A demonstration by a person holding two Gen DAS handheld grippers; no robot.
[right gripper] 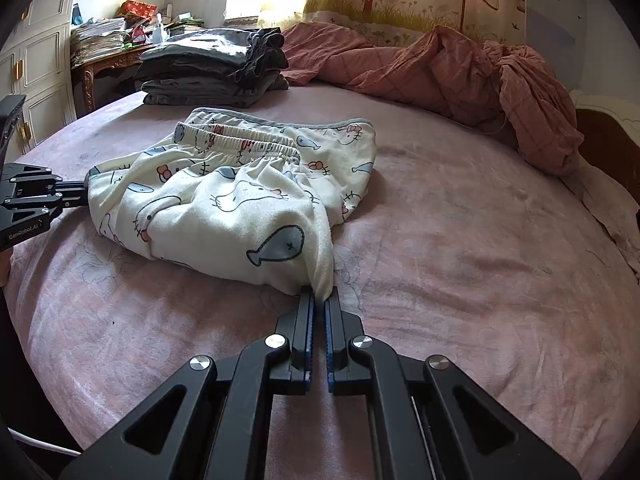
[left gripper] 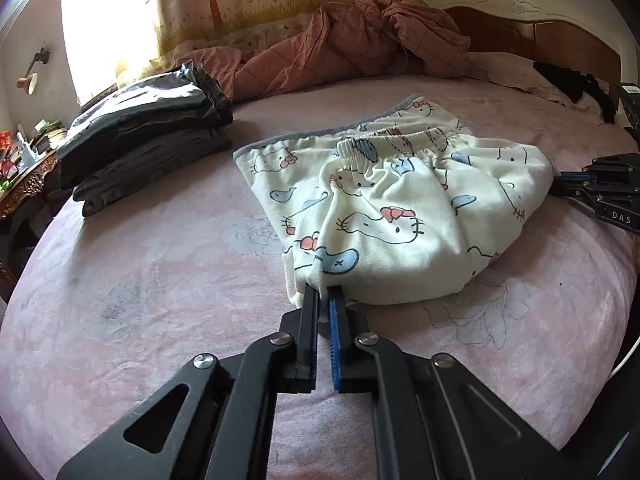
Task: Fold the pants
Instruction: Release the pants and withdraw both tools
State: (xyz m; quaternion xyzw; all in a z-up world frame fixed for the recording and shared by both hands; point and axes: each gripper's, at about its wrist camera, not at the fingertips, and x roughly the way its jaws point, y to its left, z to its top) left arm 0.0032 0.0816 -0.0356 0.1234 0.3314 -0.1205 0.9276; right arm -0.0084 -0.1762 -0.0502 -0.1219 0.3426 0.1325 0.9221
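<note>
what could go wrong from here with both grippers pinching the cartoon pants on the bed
1. The left gripper and right gripper each pinch only a small corner of the pants, so the fabric may slip out when pulled.
2. The pants are bunched and puffed up with the waistband crumpled, so the fold may come out uneven.
3. The stack of dark folded clothes lies close by; a wide swing might knock it.

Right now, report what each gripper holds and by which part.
Both hold the cartoon-print pants. The left gripper pinches one near corner of the folded fabric; the right gripper pinches the other, both at the end away from the elastic waistband.
</note>
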